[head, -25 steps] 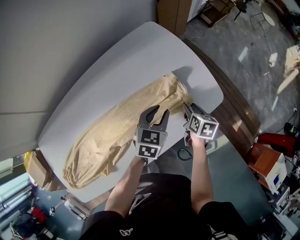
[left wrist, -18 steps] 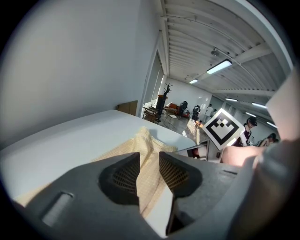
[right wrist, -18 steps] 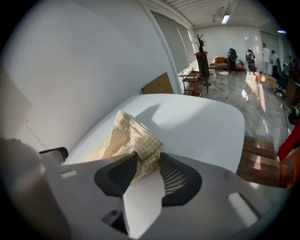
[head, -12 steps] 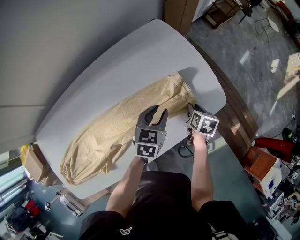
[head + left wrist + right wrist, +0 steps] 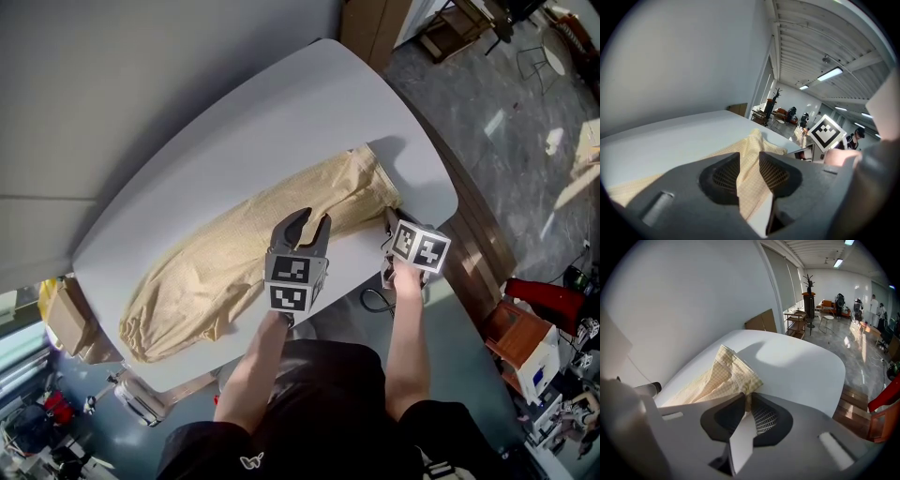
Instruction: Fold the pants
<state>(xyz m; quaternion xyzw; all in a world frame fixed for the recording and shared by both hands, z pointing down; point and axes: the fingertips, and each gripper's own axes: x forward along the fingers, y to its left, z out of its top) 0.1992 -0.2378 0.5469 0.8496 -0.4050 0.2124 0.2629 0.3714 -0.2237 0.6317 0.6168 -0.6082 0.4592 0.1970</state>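
Tan pants lie stretched out diagonally on the white table. My right gripper is at their upper-right end; its jaws have just been closing and now pinch the corner of the checked cloth between the pads. My left gripper sits at the pants' near edge, about mid-length. Its jaws stand apart, with the cloth edge lying in the gap and not pinched. The right gripper's marker cube shows beside it in the left gripper view.
The table's near edge runs just under both grippers. A dark cable hangs below it. A wooden strip borders the table's right side, with red equipment beyond. Cardboard boxes stand at the lower left and at the top.
The right gripper's jaws have closed onto the corner of the pants' end. The left gripper has shifted a little leftward along the near edge, jaws unchanged.
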